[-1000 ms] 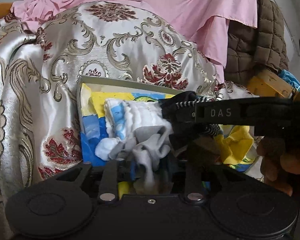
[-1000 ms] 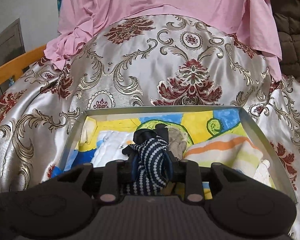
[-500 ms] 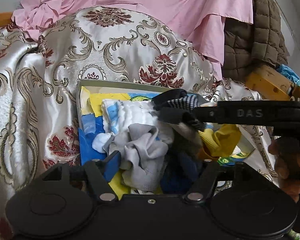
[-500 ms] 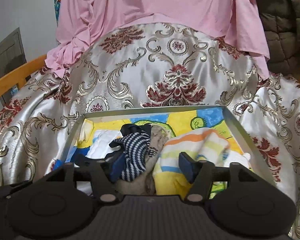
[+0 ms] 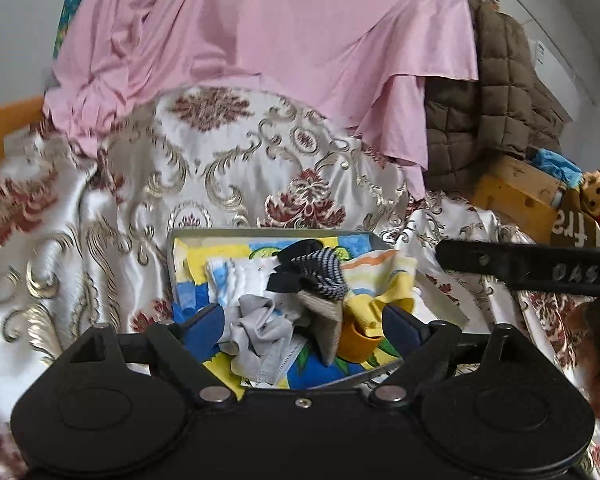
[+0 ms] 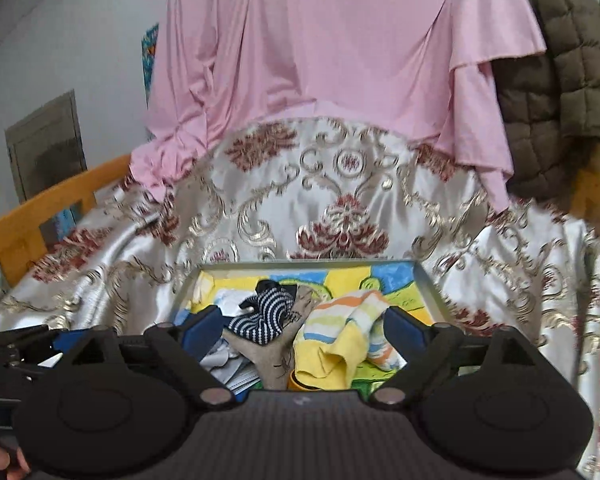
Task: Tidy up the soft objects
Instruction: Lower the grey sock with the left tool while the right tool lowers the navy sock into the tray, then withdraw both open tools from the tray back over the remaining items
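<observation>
Above the tray (image 6: pixel 428 284), both grippers' jaws are opening, empty.

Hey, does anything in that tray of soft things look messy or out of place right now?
Yes. The clothes in the tray lie in a loose heap, unfolded: the striped sock is draped over a beige one.

Place: I take this for a home, likely a bedroom.
Bedding: I see a floral satin cover (image 6: pixel 340 216) spread over a mound.
Clothes: a pink garment (image 6: pixel 340 60) and a quilted brown jacket (image 6: pixel 560 72) hang behind it.
Frame: an orange wooden rail (image 6: pixel 40 220) runs along one side.
Toy: a plush bear (image 5: pixel 596 196).
</observation>
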